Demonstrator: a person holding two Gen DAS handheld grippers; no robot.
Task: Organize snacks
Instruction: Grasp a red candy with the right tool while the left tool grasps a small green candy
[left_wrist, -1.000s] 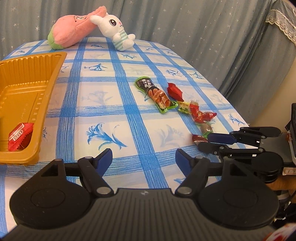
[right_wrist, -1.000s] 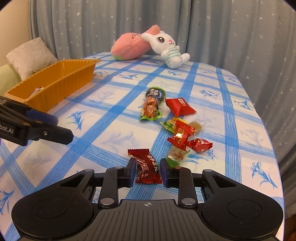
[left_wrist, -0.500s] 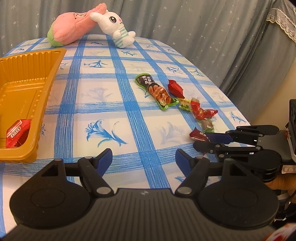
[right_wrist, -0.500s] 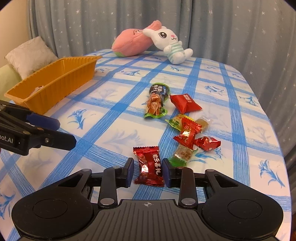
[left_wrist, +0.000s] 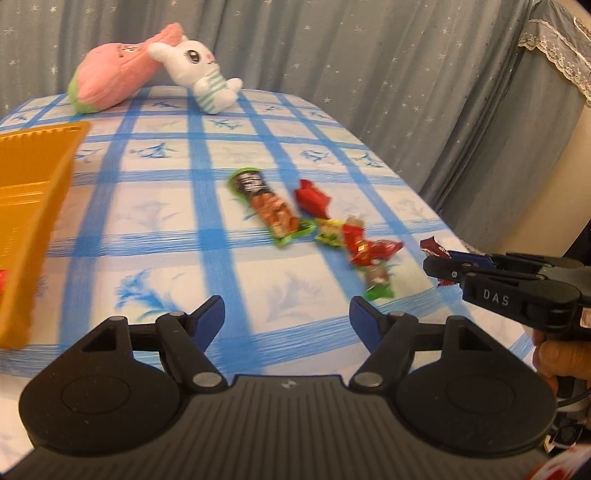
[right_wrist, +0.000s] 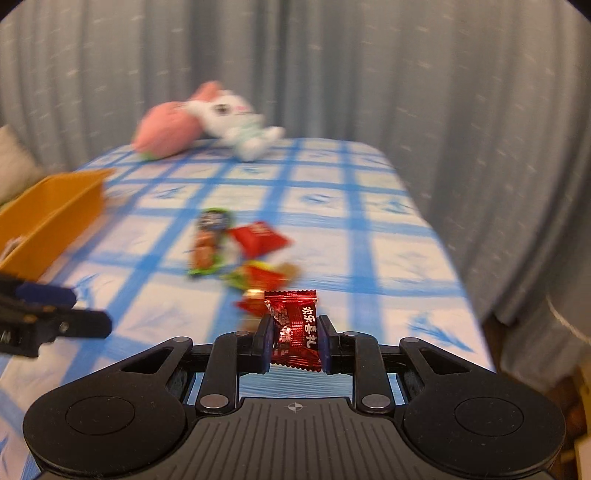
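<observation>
One dark red foil-wrapped candy (right_wrist: 295, 334) sits pinched between the pads of the right claw (right_wrist: 294, 345), lifted clear of the blue-checked desk (right_wrist: 388, 229), presumably so it can travel to the orange plastic tray (right_wrist: 51, 221) at the desk's left edge. The left claw (left_wrist: 287, 319) hangs spread and empty over the near edge, likely waiting. Several loose snacks, including a long green-edged sausage packet (left_wrist: 271, 206), lie clustered toward the right edge, not yet sorted.

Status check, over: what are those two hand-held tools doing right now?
Right tool shut on red candy, lifted off table. Left tool open, empty. Orange tray left; path unobstructed.
</observation>
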